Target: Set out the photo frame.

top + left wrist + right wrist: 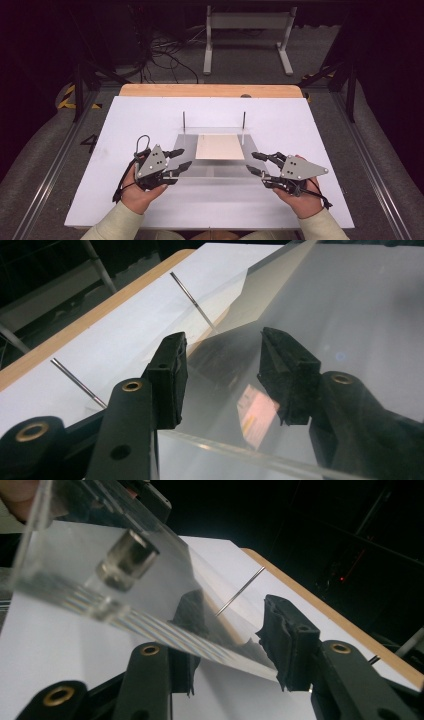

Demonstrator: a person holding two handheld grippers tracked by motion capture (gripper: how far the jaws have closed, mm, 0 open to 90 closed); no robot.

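Note:
A clear acrylic plate [215,172] lies in the middle of the white table top, with a tan square sheet [220,146] at its far half. Two thin metal rods [184,121] [244,121] stand upright at its far corners. My left gripper [183,158] is at the plate's left edge and open. In the left gripper view its jaws straddle the plate [325,305] with a wide gap [222,347]. My right gripper [253,163] is at the plate's right edge, also open. There the plate edge [150,630] runs between its jaws [232,602], and a short metal post [127,560] sits under the plate.
The white board [125,115] covers a wooden table whose far edge [210,90] shows beyond it. Past the table stand a grey frame [247,22] and loose cables [165,52] on the floor. Metal rails [55,165] run along both sides.

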